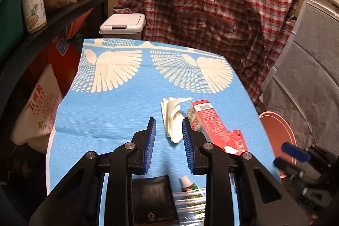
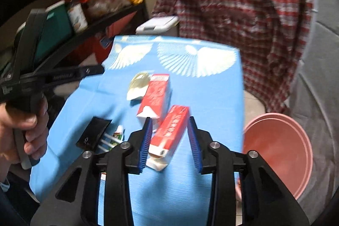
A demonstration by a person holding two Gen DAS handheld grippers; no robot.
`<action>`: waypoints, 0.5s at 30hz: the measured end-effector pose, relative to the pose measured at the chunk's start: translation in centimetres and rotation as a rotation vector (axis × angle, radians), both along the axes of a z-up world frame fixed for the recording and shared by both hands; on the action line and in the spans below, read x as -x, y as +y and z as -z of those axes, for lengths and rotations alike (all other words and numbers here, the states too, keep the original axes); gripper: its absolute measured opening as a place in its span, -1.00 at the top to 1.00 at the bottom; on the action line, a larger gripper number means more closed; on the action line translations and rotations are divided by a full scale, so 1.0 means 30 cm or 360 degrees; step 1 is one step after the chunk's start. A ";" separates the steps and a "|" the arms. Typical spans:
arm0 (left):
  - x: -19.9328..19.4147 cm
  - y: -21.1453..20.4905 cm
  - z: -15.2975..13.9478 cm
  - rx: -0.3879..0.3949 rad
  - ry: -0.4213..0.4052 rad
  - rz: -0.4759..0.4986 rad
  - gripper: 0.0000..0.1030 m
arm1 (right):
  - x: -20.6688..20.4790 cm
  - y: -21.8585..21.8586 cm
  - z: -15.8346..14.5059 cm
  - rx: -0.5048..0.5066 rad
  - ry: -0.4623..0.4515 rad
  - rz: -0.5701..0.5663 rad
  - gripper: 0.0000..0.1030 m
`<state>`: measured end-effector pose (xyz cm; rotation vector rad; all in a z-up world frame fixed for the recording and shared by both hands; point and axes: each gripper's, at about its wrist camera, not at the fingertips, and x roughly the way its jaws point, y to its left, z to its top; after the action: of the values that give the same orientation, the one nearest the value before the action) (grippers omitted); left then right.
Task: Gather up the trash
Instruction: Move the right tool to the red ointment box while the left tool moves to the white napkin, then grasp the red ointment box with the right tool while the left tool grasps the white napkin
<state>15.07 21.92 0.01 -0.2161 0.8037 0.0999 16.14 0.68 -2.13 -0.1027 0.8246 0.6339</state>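
On the blue cloth-covered table lie a crumpled white tissue, a red and white carton and a slim red box. A black pouch and a toothpaste tube lie nearer, under the fingers. My left gripper hovers open just left of the tissue, with nothing between its blue pads. My right gripper stands open over the slim red box. The box lies between the fingers close to the left pad, with a clear gap at the right pad.
A pink basin sits low beside the table's right edge. A grey lidded bin stands behind the far edge, next to a hanging plaid shirt. Dark shelves with jars and bags line the left. A hand holds the left gripper's handle.
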 end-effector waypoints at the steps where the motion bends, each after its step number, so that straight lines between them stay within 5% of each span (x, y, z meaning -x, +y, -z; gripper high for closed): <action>1: -0.006 0.006 0.009 0.0001 0.0008 -0.0002 0.50 | -0.001 0.011 0.011 0.0016 0.0010 -0.0012 0.22; 15: -0.100 0.050 0.150 0.0092 0.0124 0.0028 0.50 | -0.087 0.100 0.168 0.0229 0.0170 -0.0029 0.01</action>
<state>18.07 23.44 -4.49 -0.2612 0.8866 0.0687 18.75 3.69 -7.19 -0.2082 0.9734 0.6006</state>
